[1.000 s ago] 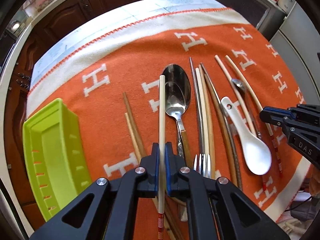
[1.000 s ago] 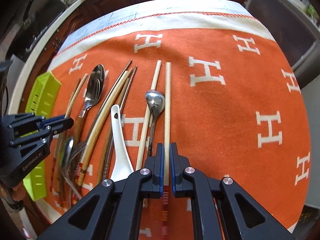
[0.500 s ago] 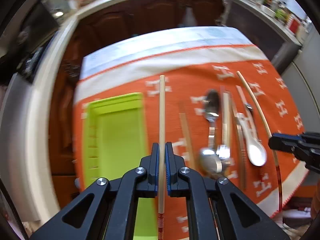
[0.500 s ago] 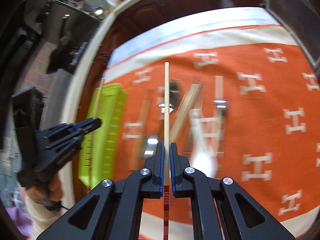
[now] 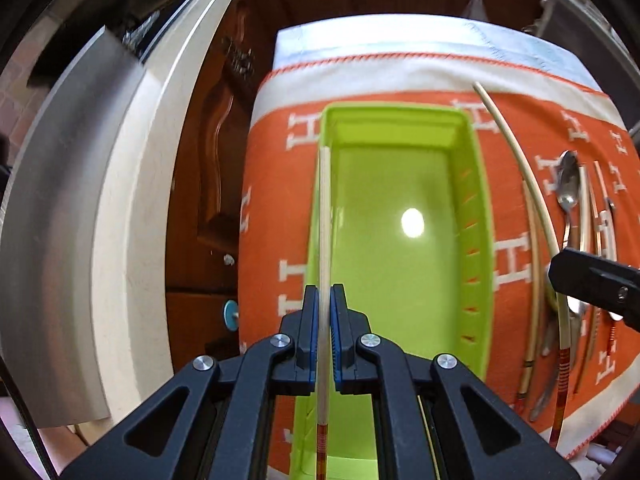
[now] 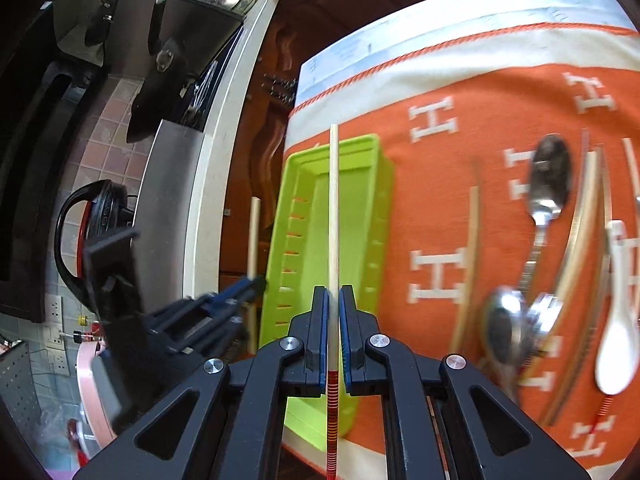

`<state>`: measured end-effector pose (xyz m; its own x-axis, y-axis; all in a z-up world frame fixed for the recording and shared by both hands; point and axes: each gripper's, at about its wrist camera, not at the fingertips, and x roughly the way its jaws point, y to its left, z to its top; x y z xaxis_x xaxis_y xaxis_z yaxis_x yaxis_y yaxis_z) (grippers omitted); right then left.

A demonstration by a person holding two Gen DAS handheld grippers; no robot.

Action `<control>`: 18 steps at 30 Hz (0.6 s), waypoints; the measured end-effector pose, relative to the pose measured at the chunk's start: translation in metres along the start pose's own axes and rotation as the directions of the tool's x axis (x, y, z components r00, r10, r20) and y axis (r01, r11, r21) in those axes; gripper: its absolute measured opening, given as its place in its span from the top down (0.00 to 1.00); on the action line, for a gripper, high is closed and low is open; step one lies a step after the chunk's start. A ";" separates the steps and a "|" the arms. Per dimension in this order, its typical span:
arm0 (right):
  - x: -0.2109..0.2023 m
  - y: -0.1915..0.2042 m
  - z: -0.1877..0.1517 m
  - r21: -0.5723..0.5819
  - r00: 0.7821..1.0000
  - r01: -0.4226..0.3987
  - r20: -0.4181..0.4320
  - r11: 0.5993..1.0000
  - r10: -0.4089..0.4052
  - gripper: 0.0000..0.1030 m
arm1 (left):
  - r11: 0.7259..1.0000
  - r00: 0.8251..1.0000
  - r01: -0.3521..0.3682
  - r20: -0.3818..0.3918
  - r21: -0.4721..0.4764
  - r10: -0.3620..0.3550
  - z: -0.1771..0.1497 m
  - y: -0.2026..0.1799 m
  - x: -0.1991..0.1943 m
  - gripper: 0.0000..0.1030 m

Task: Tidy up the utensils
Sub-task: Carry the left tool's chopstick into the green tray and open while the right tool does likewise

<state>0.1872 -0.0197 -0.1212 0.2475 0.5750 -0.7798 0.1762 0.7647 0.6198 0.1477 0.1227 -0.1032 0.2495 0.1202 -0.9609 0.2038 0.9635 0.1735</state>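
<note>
Left wrist: gripper point(image 5: 324, 300) w/ chopstick point(image 5: 324, 224) over green tray point(image 5: 478, 216).

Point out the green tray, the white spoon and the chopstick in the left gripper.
green tray point(image 5: 404, 272), left wrist view, bare floor of the tray.
white spoon point(image 6: 616, 356), right wrist view, its bowl.
chopstick point(image 5: 324, 220), left wrist view, shaft ahead of the left gripper point(image 5: 325, 300).

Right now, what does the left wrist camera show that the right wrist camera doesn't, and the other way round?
Only the left wrist view shows the green tray's bare floor from straight above. Only the right wrist view shows the white ceramic spoon, the black pan on the counter, and the left gripper from outside. Both show the orange cloth, the loose cutlery, and a chopstick clamped in each camera's own jaws.
</note>
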 end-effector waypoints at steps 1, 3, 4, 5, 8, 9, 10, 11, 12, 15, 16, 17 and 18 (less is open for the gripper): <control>0.008 0.004 0.001 0.002 1.000 -0.001 -0.004 1.000 0.001 0.95 | 1.000 1.000 0.011 -0.006 -0.007 -0.011 -0.001 0.003 0.004 0.97; 0.024 0.012 0.005 0.008 1.000 -0.005 -0.011 1.000 0.005 0.95 | 1.000 1.000 0.025 0.001 -0.005 -0.025 -0.003 0.006 0.005 0.96; 0.029 0.014 0.005 0.012 1.000 -0.009 -0.016 1.000 0.010 0.95 | 0.999 0.999 0.040 0.003 -0.010 -0.040 -0.002 0.008 0.005 0.96; 0.035 0.016 0.007 0.016 1.000 -0.010 -0.022 1.000 0.010 0.95 | 0.999 0.999 0.049 0.005 -0.017 -0.049 -0.002 0.010 0.005 0.96; 0.046 0.020 0.010 0.013 1.000 0.004 -0.019 1.000 -0.004 0.95 | 0.997 0.998 0.065 0.010 -0.036 -0.064 0.002 0.012 0.008 0.96; 0.048 0.022 0.013 0.016 1.000 0.007 -0.018 1.000 -0.006 0.95 | 0.997 0.998 0.067 0.015 -0.040 -0.067 0.004 0.013 0.009 0.96; 0.052 0.022 0.014 0.020 1.000 0.005 -0.018 1.000 -0.005 0.95 | 0.997 0.997 0.070 0.017 -0.039 -0.069 0.006 0.012 0.008 0.96; 0.055 0.021 0.015 0.023 1.000 0.011 -0.018 1.000 -0.011 0.95 | 0.997 0.997 0.070 0.022 -0.040 -0.069 0.008 0.011 0.009 0.96; 0.055 0.021 0.017 0.028 1.000 0.016 -0.017 0.999 -0.016 0.94 | 0.997 0.997 0.070 0.026 -0.039 -0.069 0.010 0.010 0.009 0.96; 0.062 0.020 0.019 0.040 0.999 0.032 -0.025 0.999 -0.031 0.94 | 0.997 0.997 0.076 0.034 -0.030 -0.075 0.016 0.006 0.010 0.96; 0.063 0.020 0.019 0.041 0.998 0.048 -0.034 0.998 -0.047 0.94 | 0.997 0.997 0.075 0.035 -0.025 -0.075 0.018 0.004 0.011 0.96; 0.066 0.021 0.019 0.028 0.998 0.047 -0.039 0.998 -0.046 0.91 | 0.997 0.997 0.071 0.035 -0.018 -0.070 0.020 0.002 0.012 0.96; 0.067 0.022 0.019 0.022 0.998 0.049 -0.039 0.999 -0.048 0.85 | 0.998 0.997 0.066 0.033 -0.011 -0.066 0.021 0.001 0.012 0.96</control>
<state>0.2259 0.0299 -0.1578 0.2012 0.5489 -0.8113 0.2084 0.7853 0.5830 0.1708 0.1203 -0.1105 0.2668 0.0488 -0.9625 0.2094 0.9719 0.1073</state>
